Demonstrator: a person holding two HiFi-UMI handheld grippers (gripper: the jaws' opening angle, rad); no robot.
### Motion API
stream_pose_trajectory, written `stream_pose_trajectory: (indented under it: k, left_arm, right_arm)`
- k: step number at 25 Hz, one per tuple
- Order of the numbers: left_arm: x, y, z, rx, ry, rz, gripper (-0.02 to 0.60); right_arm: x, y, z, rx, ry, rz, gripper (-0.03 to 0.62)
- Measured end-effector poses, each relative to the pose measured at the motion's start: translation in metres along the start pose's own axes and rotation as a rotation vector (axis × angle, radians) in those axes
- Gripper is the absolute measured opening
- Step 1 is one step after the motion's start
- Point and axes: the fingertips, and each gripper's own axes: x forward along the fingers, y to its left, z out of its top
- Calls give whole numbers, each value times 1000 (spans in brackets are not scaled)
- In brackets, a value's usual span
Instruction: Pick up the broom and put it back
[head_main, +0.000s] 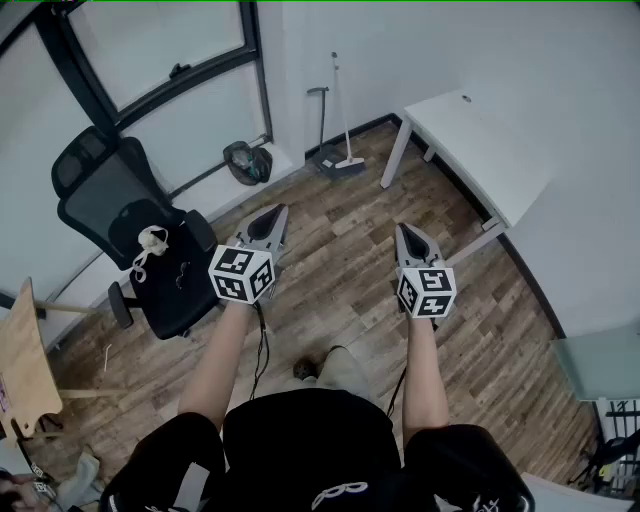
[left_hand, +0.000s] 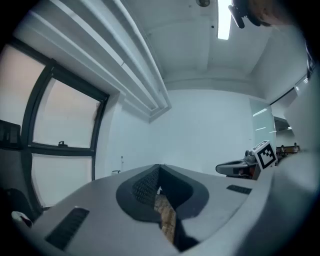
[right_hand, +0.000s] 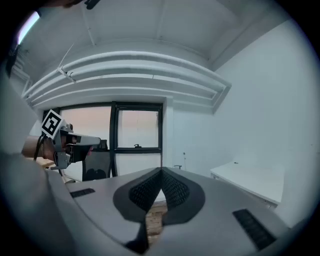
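The broom (head_main: 342, 120) leans upright in the far corner of the room, white handle against the wall, its head on the wood floor. A long-handled dustpan (head_main: 322, 130) stands just left of it. Both grippers hang side by side in mid-air, well short of the broom and pointing towards it. My left gripper (head_main: 274, 216) is shut with nothing between its jaws, and so is my right gripper (head_main: 408, 233). In the right gripper view the broom (right_hand: 184, 159) is a thin stick far off beside the window. The left gripper view shows the right gripper (left_hand: 235, 168) to its right.
A black office chair (head_main: 150, 235) stands to the left with small items on its seat. A white table (head_main: 480, 150) fills the right side by the wall. A dark bag (head_main: 247, 162) lies under the window. A wooden board (head_main: 20, 360) leans at far left.
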Motion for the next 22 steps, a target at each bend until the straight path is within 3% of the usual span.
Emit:
stream_pose_trajectory:
  k: [11,22]
  left_arm:
    - [5,6,-13,4,24,-24,17]
    - [91,54,-5,7,38,0,17]
  right_arm:
    - [6,-1,-8,-1,20,-39,25]
    - [100,-41,6,-21,39,1,25]
